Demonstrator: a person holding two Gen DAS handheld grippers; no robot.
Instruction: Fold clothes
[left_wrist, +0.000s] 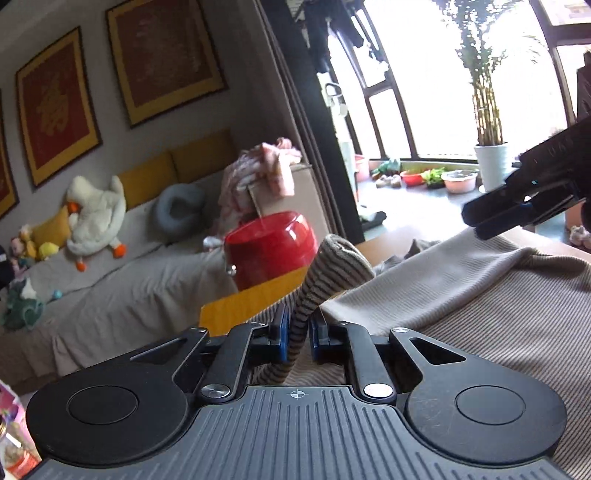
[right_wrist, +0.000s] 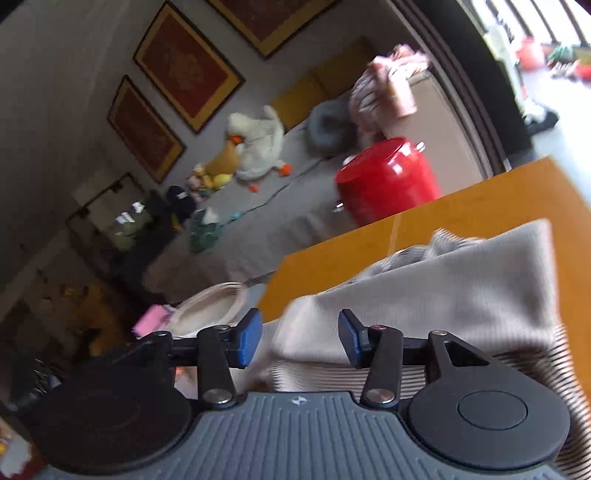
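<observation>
A beige and brown striped knit garment (left_wrist: 480, 295) lies on the orange table (left_wrist: 251, 302). My left gripper (left_wrist: 300, 328) is shut on a bunched striped fold (left_wrist: 332, 273) of it, which stands up between the blue pads. The right gripper (left_wrist: 517, 210) shows in the left wrist view at the right, just above the garment's far edge, its fingers close together there. In the right wrist view my right gripper (right_wrist: 299, 338) is open, its blue pads (right_wrist: 248, 338) either side of the garment's pale folded part (right_wrist: 461, 288), which lies on the table (right_wrist: 461, 210).
A red round stool (left_wrist: 271, 247) stands beyond the table, before a grey sofa (left_wrist: 110, 291) with plush toys and pink clothes (left_wrist: 258, 173). Windows and potted plants (left_wrist: 487, 110) are at the right. A white bowl (right_wrist: 210, 310) sits below the table's left edge.
</observation>
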